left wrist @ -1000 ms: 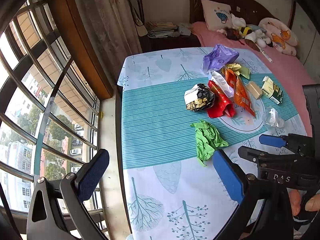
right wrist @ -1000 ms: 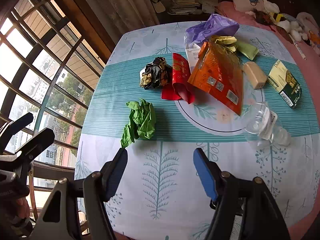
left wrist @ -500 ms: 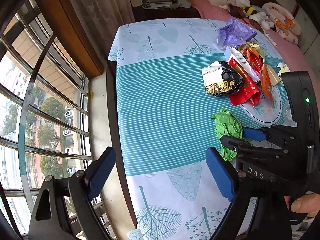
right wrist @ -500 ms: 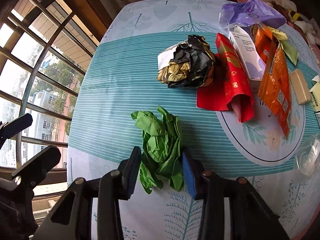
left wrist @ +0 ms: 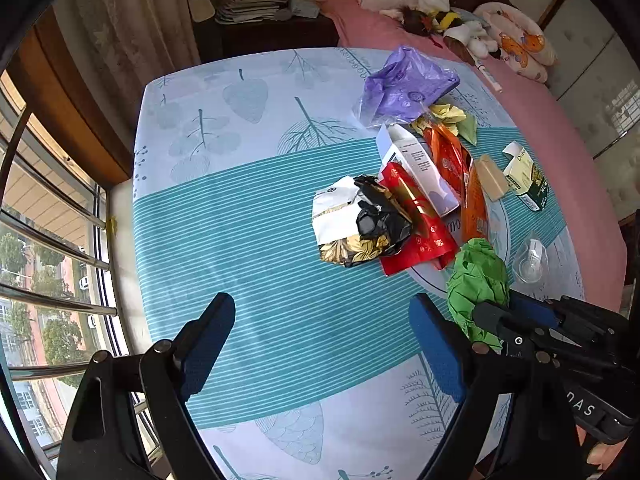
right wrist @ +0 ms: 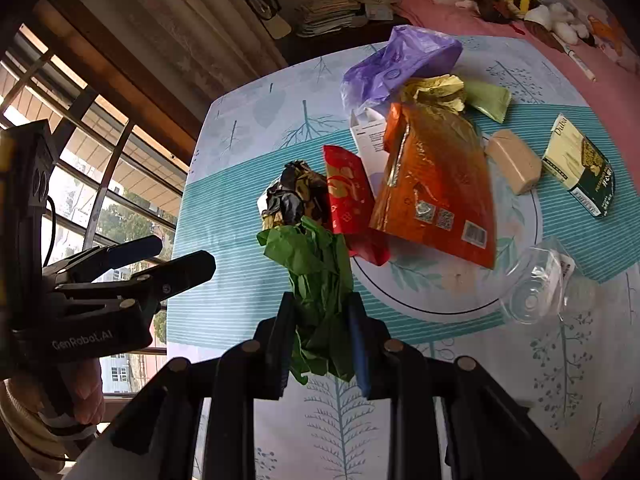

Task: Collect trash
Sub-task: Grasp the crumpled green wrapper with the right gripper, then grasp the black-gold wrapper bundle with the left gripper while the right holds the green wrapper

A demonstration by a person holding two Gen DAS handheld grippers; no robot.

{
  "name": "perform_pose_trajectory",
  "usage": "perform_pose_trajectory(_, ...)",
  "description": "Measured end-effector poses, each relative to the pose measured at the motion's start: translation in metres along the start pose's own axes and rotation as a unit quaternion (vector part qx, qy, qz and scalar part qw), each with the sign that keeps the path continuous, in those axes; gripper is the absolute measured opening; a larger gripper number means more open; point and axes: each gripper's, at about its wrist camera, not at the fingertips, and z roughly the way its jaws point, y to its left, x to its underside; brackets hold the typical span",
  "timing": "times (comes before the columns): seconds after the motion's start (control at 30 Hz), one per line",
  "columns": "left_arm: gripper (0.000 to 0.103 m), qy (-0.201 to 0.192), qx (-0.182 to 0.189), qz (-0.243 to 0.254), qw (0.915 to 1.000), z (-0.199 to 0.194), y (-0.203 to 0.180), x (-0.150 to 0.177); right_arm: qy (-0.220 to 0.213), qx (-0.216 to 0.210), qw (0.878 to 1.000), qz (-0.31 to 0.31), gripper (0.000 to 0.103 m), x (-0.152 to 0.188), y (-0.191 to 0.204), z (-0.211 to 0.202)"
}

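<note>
My right gripper (right wrist: 320, 304) has its jaws closing on a crumpled green paper (right wrist: 316, 264), and both pads press its sides. The paper hangs lifted off the cloth; in the left wrist view the green paper (left wrist: 476, 276) sits at the right gripper's (left wrist: 516, 314) tips. My left gripper (left wrist: 320, 312) stands open above the teal stripes with nothing between its fingers; the right wrist view shows the left gripper (right wrist: 182, 254) to the left. A black-and-gold wrapper (left wrist: 360, 224), red packet (left wrist: 420, 232), orange bag (right wrist: 436, 184), white box (left wrist: 420, 168) and purple bag (left wrist: 404, 84) lie piled beyond.
A clear plastic cup (right wrist: 536, 284), a beige block (right wrist: 514, 160) and a green-yellow carton (right wrist: 580, 164) lie toward the table's right. The table (left wrist: 240, 220) carries a leaf-print cloth. A barred window (left wrist: 48, 240) is on the left, a pink bed (left wrist: 560, 128) on the right.
The right gripper came down around the green paper, squeezed it and lifted it off the cloth. The left gripper swung in over the table and its jaws narrowed a little.
</note>
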Motion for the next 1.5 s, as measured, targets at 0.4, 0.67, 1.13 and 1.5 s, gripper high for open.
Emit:
perform_pose_trajectory(0.4, 0.087, 0.027, 0.036, -0.007, 0.999, 0.05, -0.015, -0.044, -0.019, 0.012, 0.998, 0.055, 0.025, -0.002, -0.029, -0.007)
perform_pose_trajectory(0.67, 0.075, 0.035, 0.05, -0.039, 0.9974, 0.082, -0.005, -0.047, -0.004, 0.018, 0.997, 0.069, 0.025, 0.005, -0.036, 0.003)
perform_pose_trajectory(1.13, 0.071, -0.014, 0.03, -0.053, 0.998, 0.049, -0.002, -0.019, 0.003, 0.005, 0.998, 0.064, 0.025, 0.011, -0.039, 0.002)
perform_pose_trajectory(1.5, 0.071, -0.04, 0.0, -0.056, 0.9977, -0.018, -0.04, 0.058, 0.004, -0.028, 1.0, 0.011, 0.025, 0.04, -0.045, -0.03)
